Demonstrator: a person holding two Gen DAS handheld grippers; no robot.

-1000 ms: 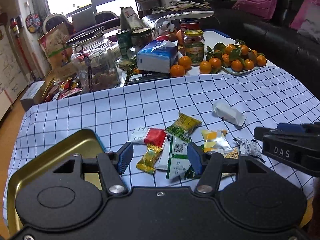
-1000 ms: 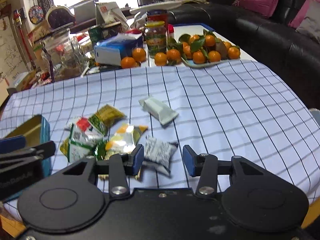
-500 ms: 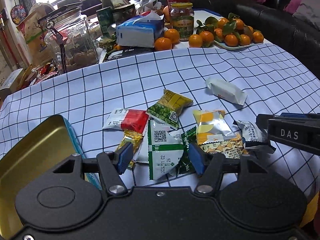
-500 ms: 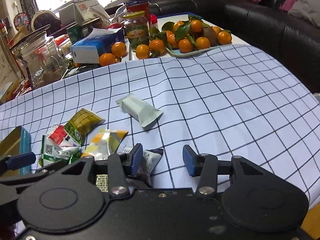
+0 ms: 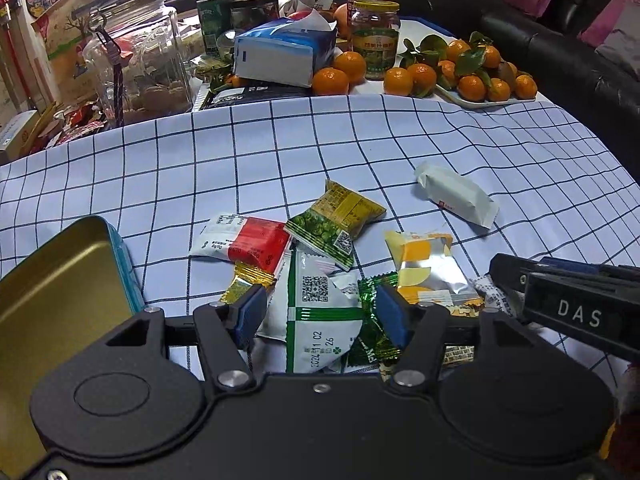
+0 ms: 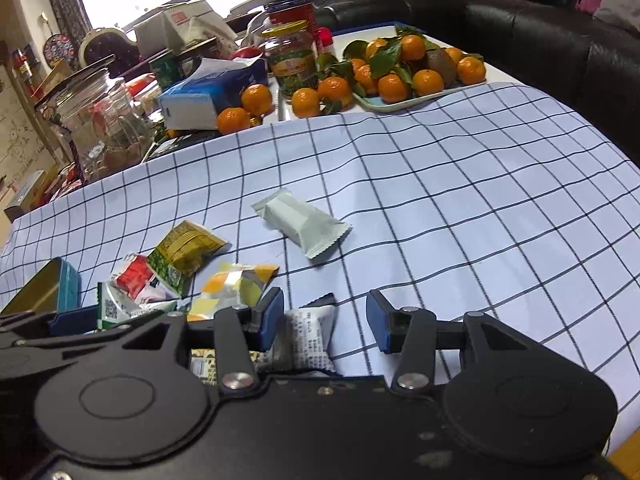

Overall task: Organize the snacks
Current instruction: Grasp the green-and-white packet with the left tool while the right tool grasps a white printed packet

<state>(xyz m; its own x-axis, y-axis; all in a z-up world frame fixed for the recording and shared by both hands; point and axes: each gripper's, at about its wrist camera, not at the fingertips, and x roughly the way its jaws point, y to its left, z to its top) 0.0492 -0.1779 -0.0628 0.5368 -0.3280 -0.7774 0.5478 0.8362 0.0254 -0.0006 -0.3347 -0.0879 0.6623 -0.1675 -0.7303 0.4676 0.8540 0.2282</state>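
We are angling both grippers down: left gripper (image 5: 322,314), jaws closing, straddling the green-and-white packet (image 5: 320,320) untouched; right gripper (image 6: 326,320), jaws apart, around the grey printed packet (image 6: 310,338).

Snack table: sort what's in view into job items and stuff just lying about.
Job items:
- pile of snack packets
- white packet lying apart
- open gold tin
- left gripper
- right gripper

Lying about:
- oranges on a tray
- tissue pack
- glass jar
- labelled jar
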